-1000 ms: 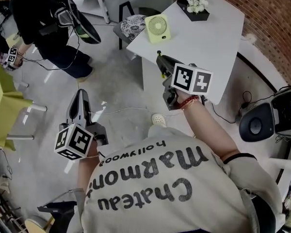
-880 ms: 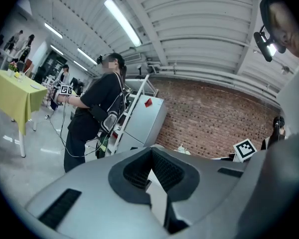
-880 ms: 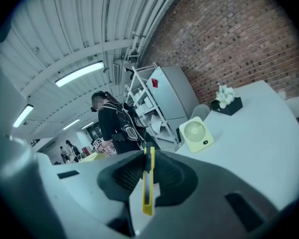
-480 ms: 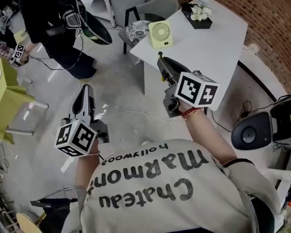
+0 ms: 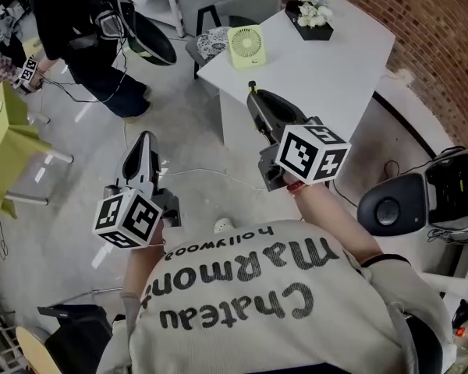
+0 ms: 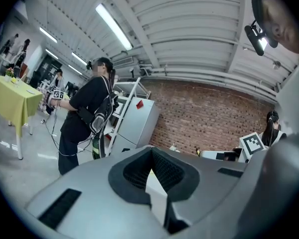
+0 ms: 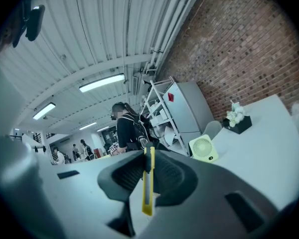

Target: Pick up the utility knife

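Observation:
The utility knife (image 7: 148, 188) is slim and yellow, and it stands on edge between the pads of my right gripper (image 7: 148, 176), which is shut on it. In the head view the right gripper (image 5: 255, 101) points roughly level over the near edge of the white table (image 5: 335, 68); the knife's end (image 5: 253, 86) just shows past its tips. My left gripper (image 5: 144, 140) hangs over the floor to the left. Its jaws (image 6: 152, 176) stand a narrow gap apart with nothing between them.
On the table stand a pale green fan (image 5: 245, 45) and a black box of white flowers (image 5: 312, 14). A chair (image 5: 218, 37) sits behind it. A person in black (image 5: 86, 29) stands at the far left by a yellow-green table (image 5: 4, 146). A black round device (image 5: 390, 205) is on the right.
Both grippers have moved forward and up in the head view. The right one still grips the knife and has turned slightly. The table now lies closer under the right gripper.

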Available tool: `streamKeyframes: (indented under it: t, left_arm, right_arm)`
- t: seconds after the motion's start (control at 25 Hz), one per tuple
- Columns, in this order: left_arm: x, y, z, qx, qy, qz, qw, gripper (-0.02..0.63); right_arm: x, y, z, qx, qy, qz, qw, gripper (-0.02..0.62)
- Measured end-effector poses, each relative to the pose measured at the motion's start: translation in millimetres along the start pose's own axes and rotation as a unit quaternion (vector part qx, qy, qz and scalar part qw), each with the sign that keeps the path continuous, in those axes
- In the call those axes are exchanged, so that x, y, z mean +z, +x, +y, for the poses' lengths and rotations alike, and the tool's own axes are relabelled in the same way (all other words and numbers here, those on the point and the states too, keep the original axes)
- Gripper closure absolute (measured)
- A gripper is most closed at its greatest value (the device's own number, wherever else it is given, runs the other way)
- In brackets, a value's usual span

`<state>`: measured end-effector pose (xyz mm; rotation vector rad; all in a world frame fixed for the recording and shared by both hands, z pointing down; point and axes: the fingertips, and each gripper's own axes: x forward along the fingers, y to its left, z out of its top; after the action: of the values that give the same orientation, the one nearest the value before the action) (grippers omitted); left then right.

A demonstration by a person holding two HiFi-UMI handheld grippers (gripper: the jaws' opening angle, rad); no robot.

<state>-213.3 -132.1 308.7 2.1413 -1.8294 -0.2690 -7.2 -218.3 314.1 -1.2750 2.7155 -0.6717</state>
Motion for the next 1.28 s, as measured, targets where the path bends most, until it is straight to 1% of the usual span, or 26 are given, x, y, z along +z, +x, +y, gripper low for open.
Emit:
streamKeyframes:
  t: [0.16,0.32,0.52,0.84,1.28]
  left_arm:
    - [-8.1,-9.4,-24.0,0.004,-0.003,-0.005,1.0,0.606]
    - [-20.4,-15.8,-50.8,0.001,-0.004,-0.001,1.0,0.606]
    - [-40.7,-28.1,-79.7,0.009,-0.004,-0.002,1.0,0.606]
    - [-36.3,-42.3,-82.8,0.019,0.003,0.0,0.9998,0.606]
    - [-35.2,-42.1,-75.3,0.026,0.004,0.001,0.9997,0.606]
  right_arm:
    - [-3.0,-25.5,-5.0,0.006,-0.014,0.008,1.0,0.528]
    - [-3.1,-48.4,-12.1,0.011,-0.033,0.013,0.999,0.528]
    - [-12.6,-77.2,-28.7,0.02,-0.038,0.019,0.999,0.528]
    - [-11.0,-85.4,-30.0,0.018,-0.032,0.017,0.999,0.528]
    - [-18.1,-78.4,-34.6,0.019,-0.026,0.019,0.999,0.528]
